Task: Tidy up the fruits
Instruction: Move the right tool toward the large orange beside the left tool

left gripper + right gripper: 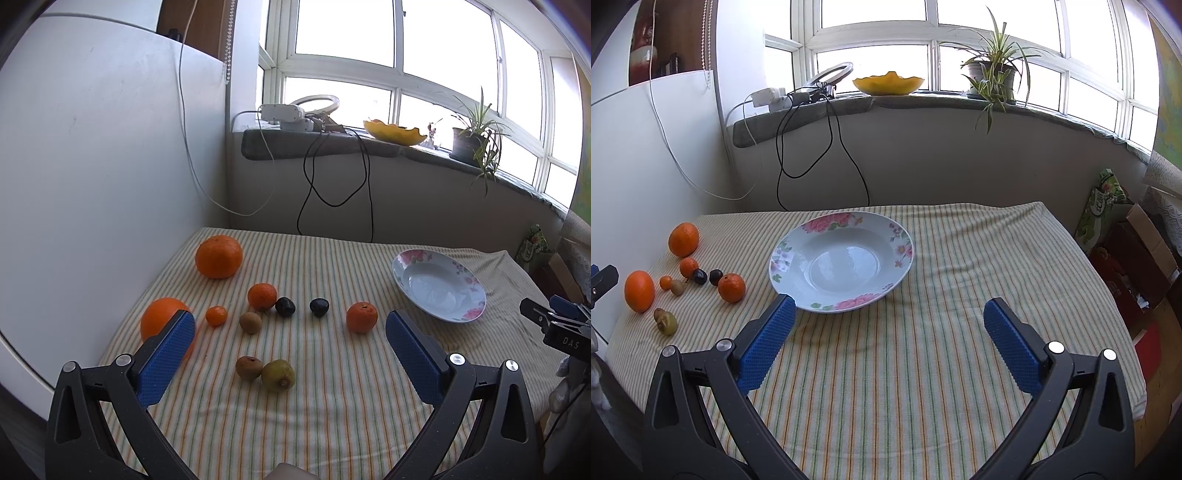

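Several fruits lie on the striped tablecloth (332,406): a big orange (218,256) at the back left, another orange (162,317) behind my left finger, mandarins (362,316), two dark plums (319,306), and kiwis (278,374) in front. An empty floral plate (436,291) sits to the right; it also shows in the right wrist view (842,262). My left gripper (290,328) is open above the fruits. My right gripper (888,317) is open and empty, just in front of the plate.
A white panel (92,166) stands along the table's left side. The window sill behind holds a yellow bowl (888,84), a potted plant (993,74) and cables. Boxes (1126,258) stand beside the table's right edge.
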Tool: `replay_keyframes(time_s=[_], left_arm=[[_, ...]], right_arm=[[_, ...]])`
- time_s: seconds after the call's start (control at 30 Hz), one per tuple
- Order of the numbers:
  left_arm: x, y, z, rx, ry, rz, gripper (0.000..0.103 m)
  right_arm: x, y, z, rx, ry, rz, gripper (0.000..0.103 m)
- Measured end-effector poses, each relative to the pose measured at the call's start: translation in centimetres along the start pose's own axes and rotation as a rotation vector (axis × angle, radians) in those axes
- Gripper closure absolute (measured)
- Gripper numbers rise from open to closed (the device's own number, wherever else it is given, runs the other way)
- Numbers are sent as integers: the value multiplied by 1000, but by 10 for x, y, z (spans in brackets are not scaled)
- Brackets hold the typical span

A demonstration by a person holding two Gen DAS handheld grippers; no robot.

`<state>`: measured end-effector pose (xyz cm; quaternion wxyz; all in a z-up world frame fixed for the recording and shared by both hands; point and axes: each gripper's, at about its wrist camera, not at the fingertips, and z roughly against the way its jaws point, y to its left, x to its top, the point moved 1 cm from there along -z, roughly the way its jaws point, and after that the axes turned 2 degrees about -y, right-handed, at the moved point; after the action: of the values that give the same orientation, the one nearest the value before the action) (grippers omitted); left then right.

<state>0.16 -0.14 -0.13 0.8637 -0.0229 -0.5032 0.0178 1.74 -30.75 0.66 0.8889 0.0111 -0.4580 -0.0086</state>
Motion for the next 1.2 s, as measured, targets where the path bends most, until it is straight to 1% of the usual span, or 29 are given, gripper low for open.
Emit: replay_keyframes(time_s=[0.3,0.47,0.73,1.07,1.2], left_arm=[[-13,20,-2,28,36,24,1],[-19,35,-1,57,50,48,2],[-26,55,0,93,59,81,2],[-31,79,0,128,62,123,2],[-34,90,-1,138,69,147,4]], right_arm=[[-1,9,-1,62,0,23,0],[1,20,-4,90,1,54,0],[7,40,-10,154,7,69,0],[18,78,-20,273,28,128,0],[25,97,-20,319,19,165,0]])
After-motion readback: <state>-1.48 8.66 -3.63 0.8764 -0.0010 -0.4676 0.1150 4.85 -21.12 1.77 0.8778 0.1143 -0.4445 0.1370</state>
